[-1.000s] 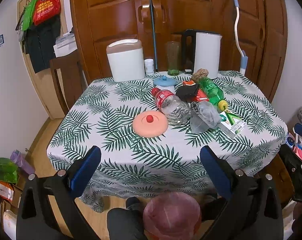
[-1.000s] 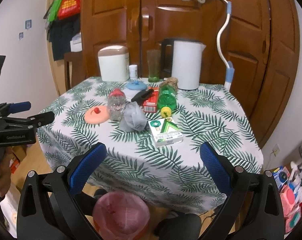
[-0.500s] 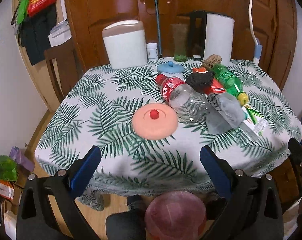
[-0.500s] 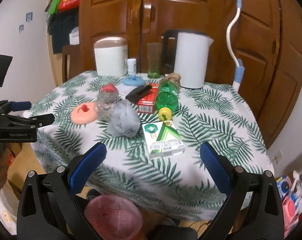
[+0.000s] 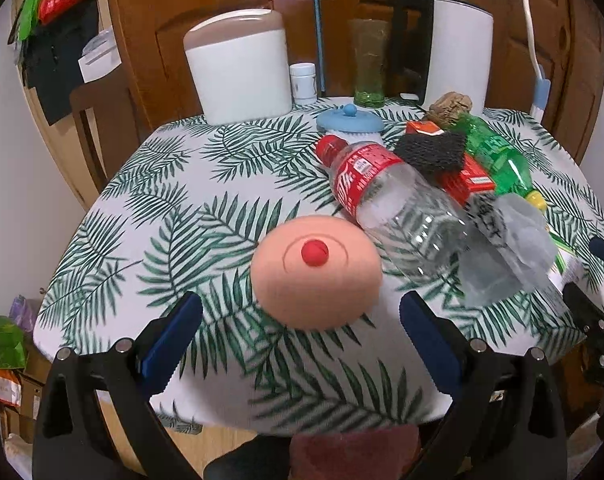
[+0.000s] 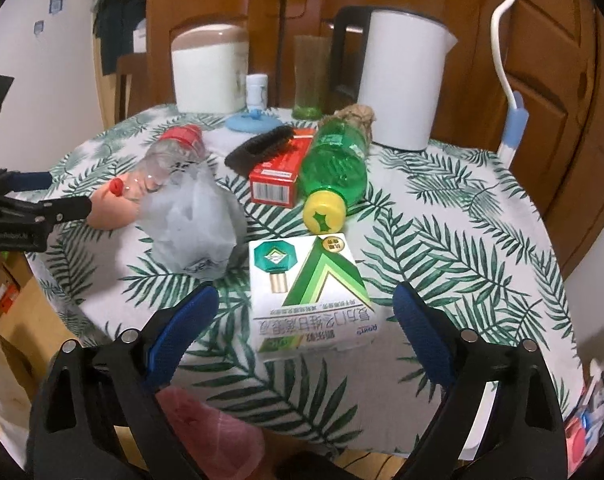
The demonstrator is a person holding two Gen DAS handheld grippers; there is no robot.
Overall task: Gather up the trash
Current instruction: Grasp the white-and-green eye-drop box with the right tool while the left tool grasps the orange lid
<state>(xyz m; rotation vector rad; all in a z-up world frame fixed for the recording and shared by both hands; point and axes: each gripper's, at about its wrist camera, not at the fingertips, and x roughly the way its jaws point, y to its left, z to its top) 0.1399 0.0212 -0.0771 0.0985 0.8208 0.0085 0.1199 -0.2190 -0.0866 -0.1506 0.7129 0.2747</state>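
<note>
While nothing is collected yet, the right gripper point(image 6: 302, 312) is closing its jaws, not yet gripping, with the white-and-green carton point(image 6: 308, 292) lying between them. The left gripper point(image 5: 300, 326) is hanging spread and empty, the peach lid point(image 5: 316, 266) just ahead, while bottles, boxes and a crumpled bag point(image 6: 194, 226) are waiting beyond.

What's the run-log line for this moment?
left gripper: open, over peach lid | right gripper: open, closing, white box between jaws, ungripped | held: nothing
</note>
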